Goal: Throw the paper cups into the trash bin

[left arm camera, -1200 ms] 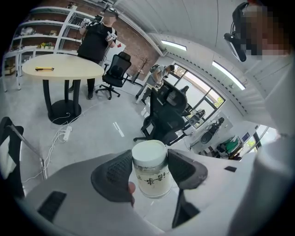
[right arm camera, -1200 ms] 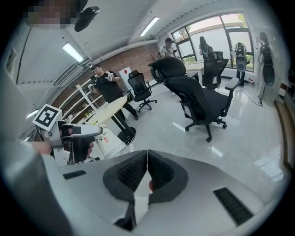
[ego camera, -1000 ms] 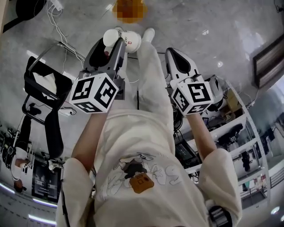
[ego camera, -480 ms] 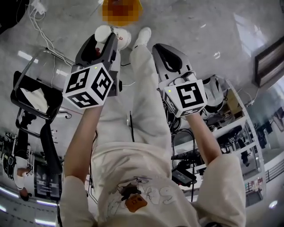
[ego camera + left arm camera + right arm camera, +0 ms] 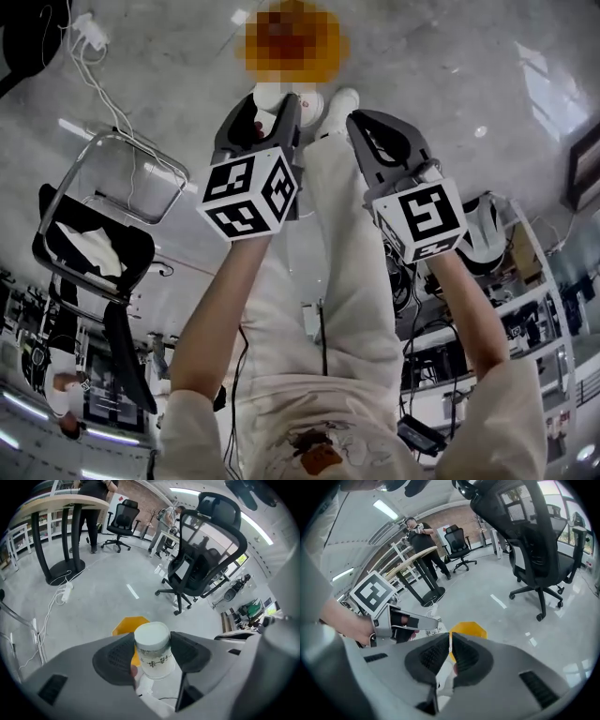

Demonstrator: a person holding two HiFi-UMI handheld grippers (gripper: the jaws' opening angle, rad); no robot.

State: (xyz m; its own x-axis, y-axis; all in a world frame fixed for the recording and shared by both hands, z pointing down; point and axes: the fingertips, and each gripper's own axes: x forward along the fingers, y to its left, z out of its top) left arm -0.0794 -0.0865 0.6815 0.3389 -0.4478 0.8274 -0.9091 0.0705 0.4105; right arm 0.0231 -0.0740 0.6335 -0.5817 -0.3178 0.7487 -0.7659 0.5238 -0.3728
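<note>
A white paper cup point(image 5: 152, 656) with dark print is clamped upright between the jaws of my left gripper point(image 5: 152, 645). In the head view the cup point(image 5: 281, 101) sticks out past the left gripper point(image 5: 274, 111), just short of the yellow trash bin point(image 5: 291, 33), which is blurred over there. The bin point(image 5: 124, 626) stands on the floor straight beyond the cup. My right gripper point(image 5: 450, 641) is shut with nothing in it and points at the same bin point(image 5: 471, 629). It is level with the left gripper point(image 5: 412, 621), a little to its right.
Grey polished floor all round. A black office chair point(image 5: 201, 550) stands beyond the bin to the right, and a round-base table point(image 5: 61, 569) with a power strip and cable point(image 5: 63, 592) to the left. A metal-framed chair point(image 5: 112, 225) is at my left, shelves point(image 5: 506, 281) at my right.
Both grippers have moved forward with the person toward the yellow bin, the left one shifting rightward. The cup stays clamped in the left gripper.
</note>
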